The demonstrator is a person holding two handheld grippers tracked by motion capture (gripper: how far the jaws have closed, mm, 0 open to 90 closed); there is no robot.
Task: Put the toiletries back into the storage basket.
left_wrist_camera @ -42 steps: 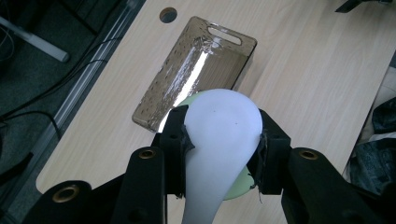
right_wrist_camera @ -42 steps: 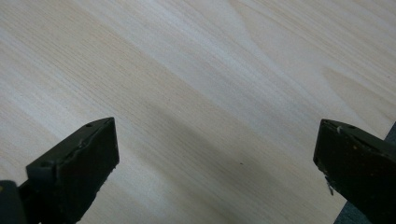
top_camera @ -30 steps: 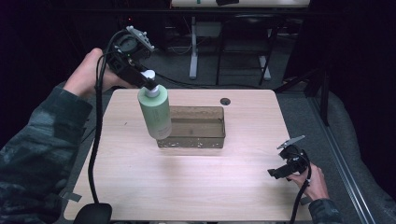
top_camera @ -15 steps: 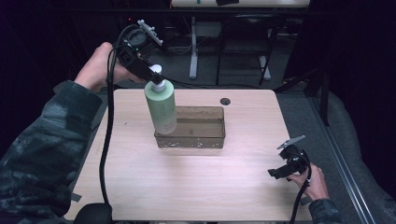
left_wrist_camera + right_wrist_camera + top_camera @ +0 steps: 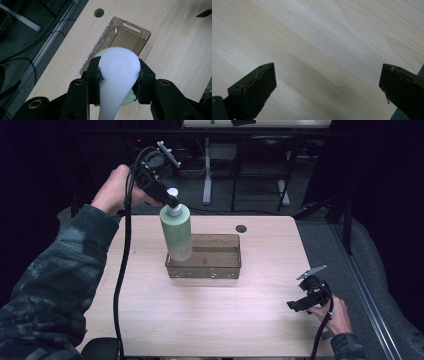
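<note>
Green bottle (image 5: 176, 233) upright over tray's (image 5: 227, 269) left end, your left gripper (image 5: 119, 81) clamped on its cap; right gripper (image 5: 325, 90) gapes, near table's (image 5: 210, 320) right corner.

Pale green bottle (image 5: 176, 232) with white cap (image 5: 173, 208), upright, base inside left end of clear brown tray (image 5: 220, 270) near counter's middle.

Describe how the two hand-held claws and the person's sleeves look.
Both the left claw and right claw are black, each with two blocky black jaws, brass-coloured rivets on the left one, a grey three-cornered plate on top, and a thick black cable trailing off. The sleeves are dark camouflage fabric.
</note>
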